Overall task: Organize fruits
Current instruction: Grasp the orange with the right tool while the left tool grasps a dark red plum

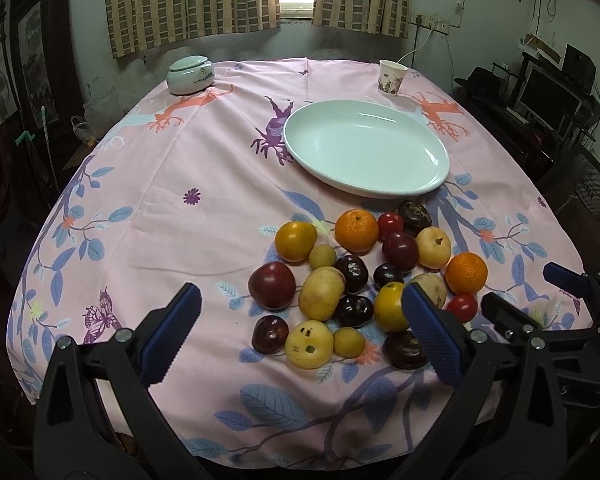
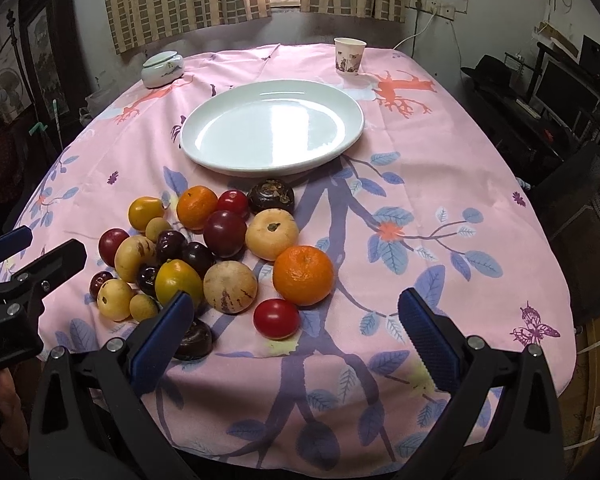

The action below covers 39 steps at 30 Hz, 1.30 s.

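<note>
Opening stage of the fruit-sorting task, seen from both wrist cameras. The white oval plate lies on the pink floral cloth covering the bench and holds nothing; this plate is taken here as the landmark and, by judgement, as the likely destination. All the fruit sits in one loose cluster on the cloth just on the near side of the plate, none touching its rim. Nearest the plate are a dark brown water-chestnut-like fruit, a small red fruit and an orange; farther from the plate lie a pale round fruit, a second orange and, at the cluster's near edge, a red tomato-like fruit. Yellow, dark purple and small tan fruits fill the plate's near-left side. Beyond the plate stand a lidded ceramic jar and a paper cup, apparently not part of the task. The left gripper and the right gripper both hover at the near edge of the bench, fingers spread wide apart and holding nothing. As judged from this layout, no fruit has yet been moved: the whole of the sorting remains, beginning with a first pick from the cluster.
</note>
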{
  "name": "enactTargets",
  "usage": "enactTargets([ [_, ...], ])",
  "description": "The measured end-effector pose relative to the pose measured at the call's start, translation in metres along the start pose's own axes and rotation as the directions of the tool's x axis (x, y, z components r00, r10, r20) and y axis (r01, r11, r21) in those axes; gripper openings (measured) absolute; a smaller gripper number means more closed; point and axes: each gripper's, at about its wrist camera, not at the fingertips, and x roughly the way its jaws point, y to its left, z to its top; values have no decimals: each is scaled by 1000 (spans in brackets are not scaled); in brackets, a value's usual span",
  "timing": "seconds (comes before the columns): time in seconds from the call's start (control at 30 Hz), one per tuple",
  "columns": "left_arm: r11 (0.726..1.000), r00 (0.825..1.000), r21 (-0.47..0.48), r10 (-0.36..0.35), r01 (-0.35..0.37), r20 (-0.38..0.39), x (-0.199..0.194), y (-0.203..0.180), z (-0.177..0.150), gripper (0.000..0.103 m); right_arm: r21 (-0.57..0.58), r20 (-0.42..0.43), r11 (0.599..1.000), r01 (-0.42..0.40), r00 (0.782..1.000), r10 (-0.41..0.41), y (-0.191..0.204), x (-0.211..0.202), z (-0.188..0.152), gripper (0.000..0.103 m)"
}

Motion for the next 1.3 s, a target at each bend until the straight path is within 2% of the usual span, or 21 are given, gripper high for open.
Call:
enactTargets([
  [0.1,1000,1000,-30,0,0,-8,7,14,-7,101,-26,24,999,33,999,-32,-6,0,-8,102],
  [0.2,998,999,-55,-1,-1,-42,18,26,-15,101,-61,10,995,80,997,-80,-10,10,-13,102],
  [0.3,999,997,-50,10,-14,-78,28,30,-23,101,-60,22,996,71,997,-70,-13,19,-12,100],
  [0.37,999,996,-54,-10,5,-91,31,34,-28,101,-63,-3,996,56,998,-56,-13,32,-8,87],
  [0.4,999,996,-55,-5,0,-89,31,37,-29,101,-63,-29,997,40,999,-41,-14,40,-6,76],
  [0.5,998,996,-60,31,-36,-82,31,46,-31,101,0,-59,999,-54,997,54,-21,55,-1,74],
  [0.57,996,995,-80,35,-42,-91,32,55,-33,101,53,-95,993,-107,989,112,-26,70,5,67],
  [0.63,995,994,-95,17,-27,-104,33,62,-36,101,141,-124,972,-187,971,205,-33,85,9,46],
  [0.77,997,992,-82,-5,-6,-125,34,63,-44,101,154,-105,967,-205,969,222,-31,72,11,45],
  [0.9,998,988,-56,5,-14,-155,44,61,-50,101,121,-28,983,-139,989,144,-30,38,7,45],
  [1.0,999,987,-49,5,-14,-162,54,63,-51,94,142,-37,976,-167,984,173,-37,31,4,45],
  [1.03,999,985,-38,18,-25,-169,57,64,-52,86,152,-46,972,-180,981,189,-38,30,2,45],
  [1.07,999,984,-41,10,-18,-177,59,68,-52,84,158,-51,970,-187,979,198,-40,31,1,45],
  [1.2,998,980,-42,-52,44,-195,68,70,-52,86,175,-61,961,-215,972,229,-39,28,-3,45],
  [1.3,1000,983,16,-14,17,-180,76,50,-52,82,176,-58,957,-233,967,246,-35,25,-4,45],
])
